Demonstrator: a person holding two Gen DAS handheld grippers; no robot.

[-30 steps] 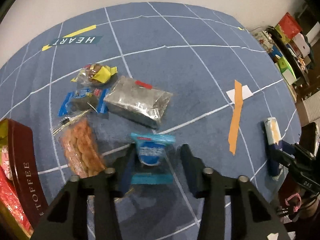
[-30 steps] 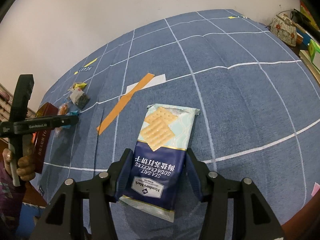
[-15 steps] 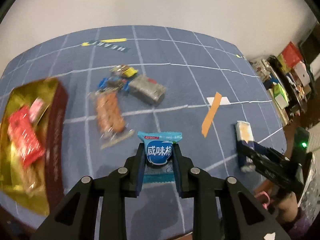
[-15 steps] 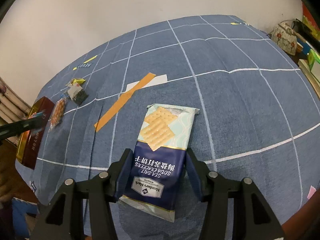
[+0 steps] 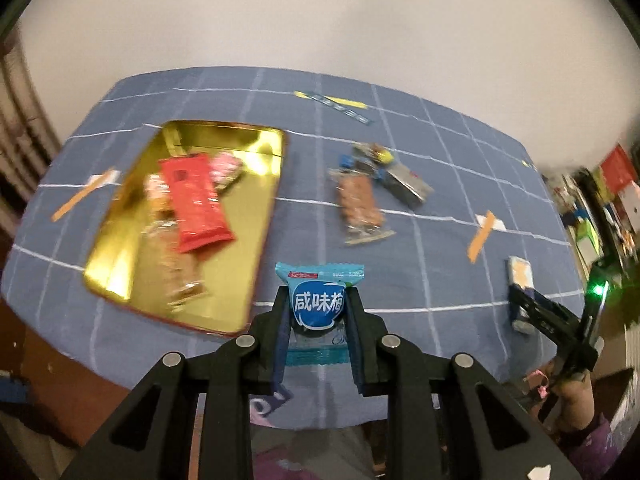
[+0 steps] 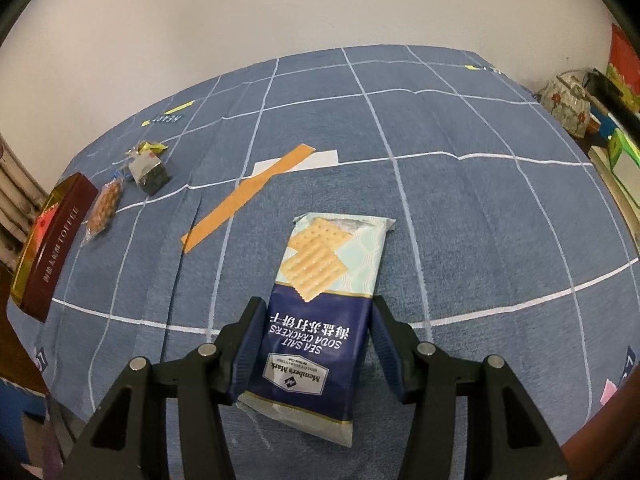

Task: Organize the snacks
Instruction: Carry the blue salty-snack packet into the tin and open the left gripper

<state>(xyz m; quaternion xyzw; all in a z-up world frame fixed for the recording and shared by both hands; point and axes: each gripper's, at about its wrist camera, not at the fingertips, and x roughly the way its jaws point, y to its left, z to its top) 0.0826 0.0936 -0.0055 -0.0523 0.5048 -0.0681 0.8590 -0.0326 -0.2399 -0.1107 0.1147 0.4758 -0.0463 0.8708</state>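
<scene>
My left gripper (image 5: 318,304) is shut on a small blue snack packet (image 5: 319,302) and holds it high above the table, just right of the open gold tin (image 5: 256,216). The tin holds a red packet (image 5: 194,200) and other snacks. My right gripper (image 6: 314,316) is open, with its fingers on both sides of the sea salt soda cracker pack (image 6: 320,300) lying on the blue cloth. The pack also shows in the left wrist view (image 5: 520,276). The tin shows at the far left of the right wrist view (image 6: 52,236).
An orange biscuit packet (image 5: 358,204), a silver packet (image 5: 408,182) and small candies (image 5: 372,154) lie right of the tin. Orange tape strips (image 6: 244,196) are stuck on the cloth. Cluttered shelves (image 6: 600,104) stand beyond the table's right edge.
My left gripper closed on the blue packet, lifted it off the cloth and swung left toward the tin. My right gripper stayed open around the cracker pack.
</scene>
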